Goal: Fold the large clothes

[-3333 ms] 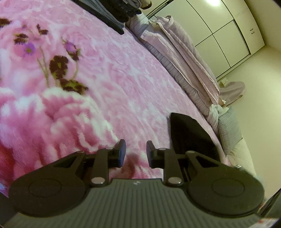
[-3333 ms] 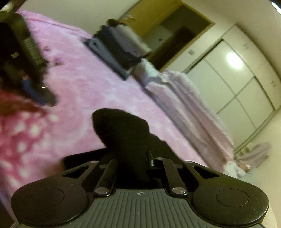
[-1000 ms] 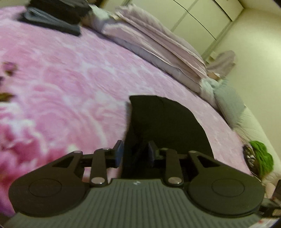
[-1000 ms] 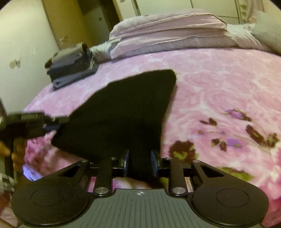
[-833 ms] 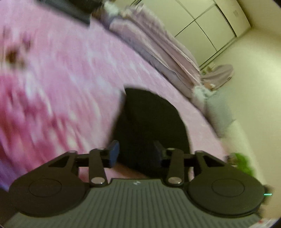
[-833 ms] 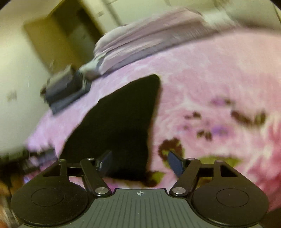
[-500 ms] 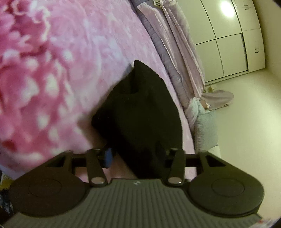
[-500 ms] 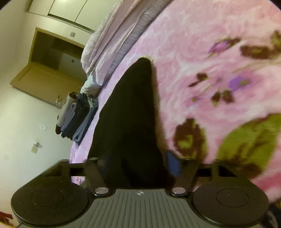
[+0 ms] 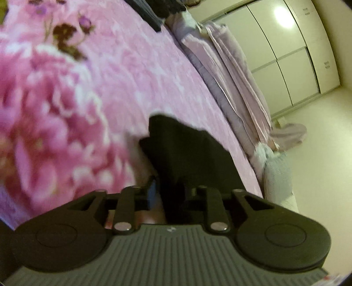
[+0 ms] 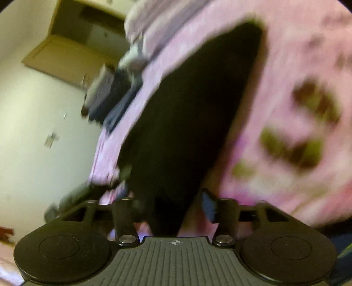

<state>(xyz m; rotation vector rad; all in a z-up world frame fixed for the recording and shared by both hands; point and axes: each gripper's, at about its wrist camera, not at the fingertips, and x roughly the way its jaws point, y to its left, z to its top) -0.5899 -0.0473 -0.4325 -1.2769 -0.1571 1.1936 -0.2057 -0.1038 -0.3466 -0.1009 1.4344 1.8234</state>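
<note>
The black garment lies folded on the pink floral blanket, at frame centre. Right gripper jaws have just been opening, cloth loose between them, releasing the fold. Left gripper jaws, also just opening, stand slightly apart around the cloth edge.

Black garment, seemingly folded, flat on pink floral blanket

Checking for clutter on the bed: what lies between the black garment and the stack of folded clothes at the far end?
Only bare pink floral blanket between the black garment and the stack of folded clothes, in the left wrist view.
</note>
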